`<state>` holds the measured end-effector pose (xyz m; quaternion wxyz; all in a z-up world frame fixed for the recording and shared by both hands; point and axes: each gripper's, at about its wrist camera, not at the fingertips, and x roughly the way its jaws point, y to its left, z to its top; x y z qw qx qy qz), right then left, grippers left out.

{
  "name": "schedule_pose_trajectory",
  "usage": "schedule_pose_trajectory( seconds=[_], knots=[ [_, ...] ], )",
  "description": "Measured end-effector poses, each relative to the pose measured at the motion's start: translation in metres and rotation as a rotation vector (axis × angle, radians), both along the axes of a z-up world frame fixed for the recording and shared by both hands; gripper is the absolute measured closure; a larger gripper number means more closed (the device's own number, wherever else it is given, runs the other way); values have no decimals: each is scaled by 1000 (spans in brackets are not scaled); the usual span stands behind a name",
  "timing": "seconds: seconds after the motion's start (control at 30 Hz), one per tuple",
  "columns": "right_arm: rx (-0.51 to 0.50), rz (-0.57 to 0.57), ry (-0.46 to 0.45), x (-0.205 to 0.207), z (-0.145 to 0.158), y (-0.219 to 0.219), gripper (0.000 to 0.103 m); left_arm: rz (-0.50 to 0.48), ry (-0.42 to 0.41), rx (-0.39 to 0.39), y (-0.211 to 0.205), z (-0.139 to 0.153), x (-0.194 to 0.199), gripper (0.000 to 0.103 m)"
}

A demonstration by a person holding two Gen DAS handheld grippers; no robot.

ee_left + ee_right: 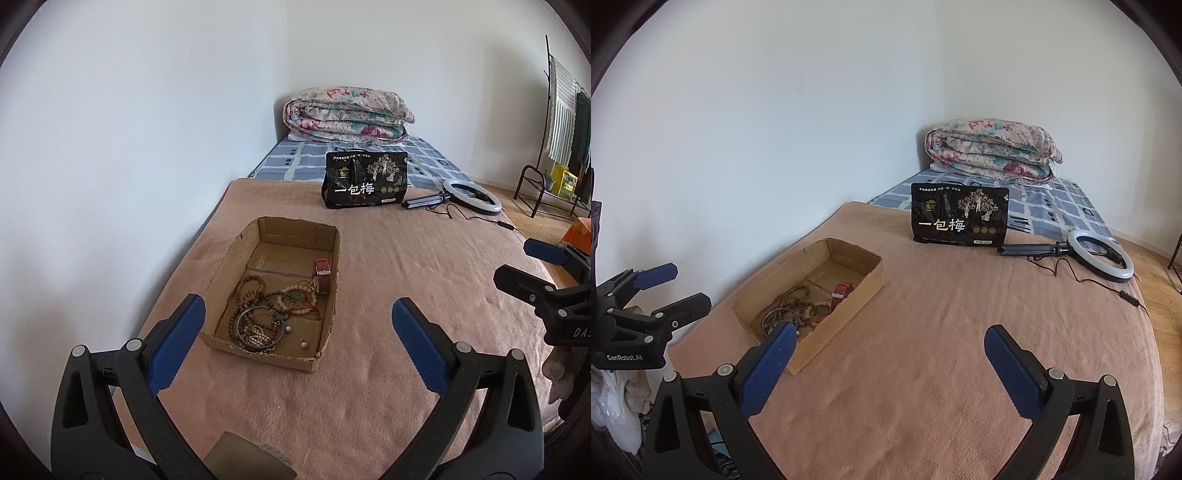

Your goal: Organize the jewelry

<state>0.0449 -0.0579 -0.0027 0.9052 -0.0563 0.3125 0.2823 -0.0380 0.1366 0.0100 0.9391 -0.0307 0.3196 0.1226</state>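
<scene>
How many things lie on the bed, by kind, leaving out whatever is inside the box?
cardboard box: 1
black bag: 1
ring light: 1
folded quilt: 1
Total: 4

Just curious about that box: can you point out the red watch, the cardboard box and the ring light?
red watch (322,275), left wrist view, on its strap.
cardboard box (236,254), left wrist view, left wall.
ring light (1100,255), right wrist view, on its rim.
</scene>
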Motion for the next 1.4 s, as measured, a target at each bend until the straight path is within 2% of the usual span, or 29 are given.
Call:
schedule_pose_trajectory(
  seconds=[0.57, 1.4],
  knots=[
    [-6, -29, 15, 0, -9, -12, 0, 4, -3, -13, -3, -2, 1, 0],
    [17, -39, 40, 2, -13, -17, 0, 27, -13, 15, -2, -1, -3, 0]
  ],
)
